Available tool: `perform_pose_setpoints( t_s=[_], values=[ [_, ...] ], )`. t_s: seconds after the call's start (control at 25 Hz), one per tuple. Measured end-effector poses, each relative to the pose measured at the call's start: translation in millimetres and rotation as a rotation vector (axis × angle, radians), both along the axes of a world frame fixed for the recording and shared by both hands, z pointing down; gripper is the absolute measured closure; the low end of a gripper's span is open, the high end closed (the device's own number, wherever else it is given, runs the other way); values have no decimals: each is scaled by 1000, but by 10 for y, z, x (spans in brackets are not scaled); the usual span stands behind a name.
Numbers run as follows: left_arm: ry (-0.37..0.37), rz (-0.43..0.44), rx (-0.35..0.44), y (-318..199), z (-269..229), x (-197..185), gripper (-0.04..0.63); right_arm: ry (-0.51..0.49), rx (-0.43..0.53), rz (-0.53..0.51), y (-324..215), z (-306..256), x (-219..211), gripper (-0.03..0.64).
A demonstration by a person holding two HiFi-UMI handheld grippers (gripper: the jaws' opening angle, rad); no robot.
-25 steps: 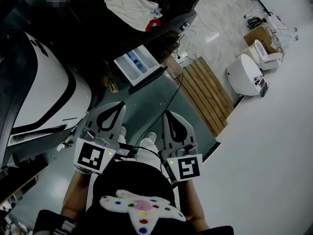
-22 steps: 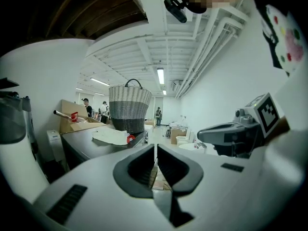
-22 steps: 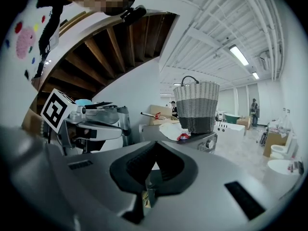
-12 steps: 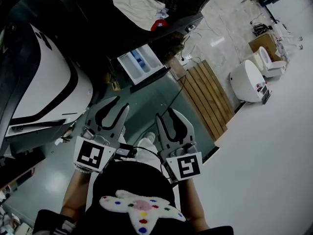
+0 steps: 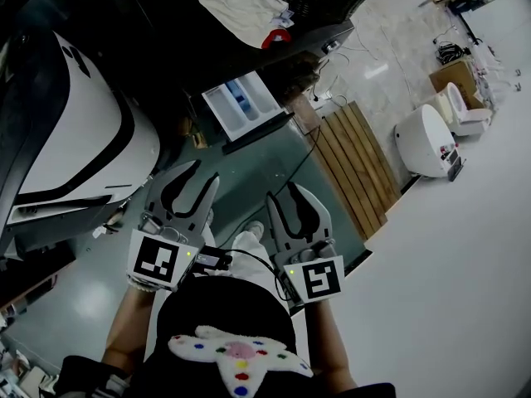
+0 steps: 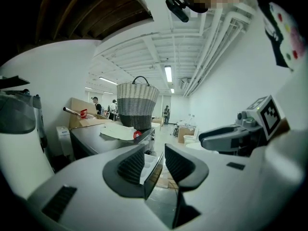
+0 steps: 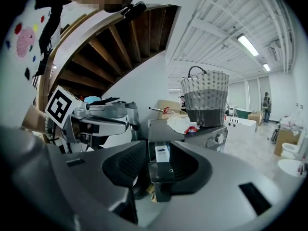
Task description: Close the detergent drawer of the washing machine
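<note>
The white detergent drawer (image 5: 245, 106) with blue compartments stands pulled out of the dark washing machine (image 5: 307, 40). My left gripper (image 5: 203, 172) and right gripper (image 5: 284, 193) hover side by side in front of it, well short of it and pointing towards it. Both have just been opening their jaws and nothing is between them. In the left gripper view the drawer (image 6: 153, 161) shows through the gap of the open left gripper (image 6: 155, 160). In the right gripper view the drawer's dark front panel (image 7: 161, 171) shows beyond the open right gripper (image 7: 159, 165).
A wicker basket (image 6: 138, 105), a white cloth (image 5: 241, 2) and a small red item (image 5: 280, 36) lie on the washer's top. A big white machine (image 5: 75, 131) stands at the left. Wooden slats (image 5: 353, 168) and white toilets (image 5: 427, 139) are at the right.
Both grippers' jaws went from shut to open. The hands stayed about where they were, with the drawer still pulled out.
</note>
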State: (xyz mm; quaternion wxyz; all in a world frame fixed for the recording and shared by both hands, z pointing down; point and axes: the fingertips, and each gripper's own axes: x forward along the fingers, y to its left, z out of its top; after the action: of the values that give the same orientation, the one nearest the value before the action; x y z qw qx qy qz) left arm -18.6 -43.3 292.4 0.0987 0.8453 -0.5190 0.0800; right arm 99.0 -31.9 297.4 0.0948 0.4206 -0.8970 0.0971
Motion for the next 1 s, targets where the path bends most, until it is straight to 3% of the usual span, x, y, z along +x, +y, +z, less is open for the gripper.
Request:
perform_pose_setpoints(
  t_s=[0.56,1.0],
  values=[
    [-12,17,-31,-113,385,108,463,27,-15,-56,-249,367,2,463],
    [-18,-19,-73,-229,801,73,463,66,-52,-81,-491,848,78,449]
  ],
)
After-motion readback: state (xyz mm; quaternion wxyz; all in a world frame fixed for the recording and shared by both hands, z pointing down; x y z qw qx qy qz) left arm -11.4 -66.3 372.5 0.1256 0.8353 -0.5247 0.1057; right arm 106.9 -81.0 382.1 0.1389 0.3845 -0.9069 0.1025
